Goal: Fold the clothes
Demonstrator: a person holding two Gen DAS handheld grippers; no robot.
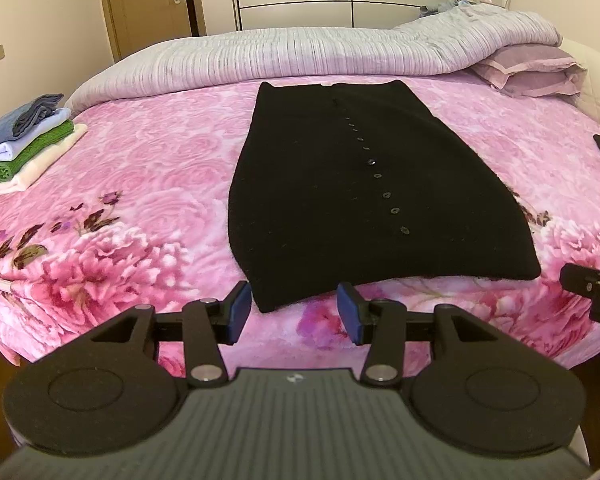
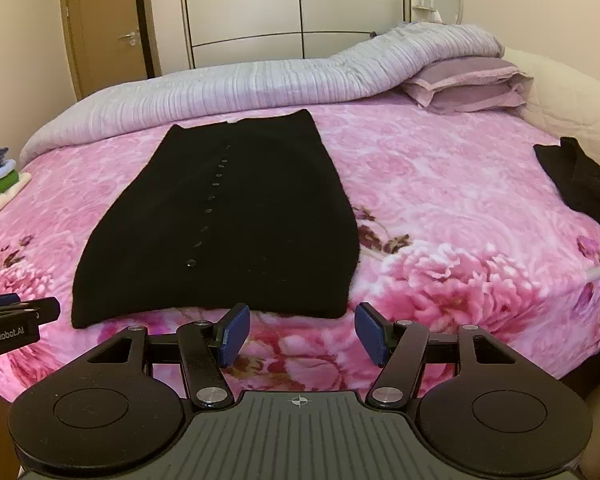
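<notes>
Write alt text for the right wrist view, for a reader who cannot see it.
A black buttoned garment lies flat on a pink floral bedspread, just beyond the open right claw, which holds nothing. The left claw enters at the left edge; a second dark garment lies far right, folded clothes far left.

Bed surface — open lanes both sides of the black cardigan (image 1: 352,184)

Bare pink floral blanket (image 1: 152,168) left and right of it; folded clothes stack (image 1: 24,140) blocks the far left edge, dark garment (image 2: 580,180) the far right, rolled lilac quilt (image 1: 292,60) and pillows (image 2: 468,84) behind.
</notes>
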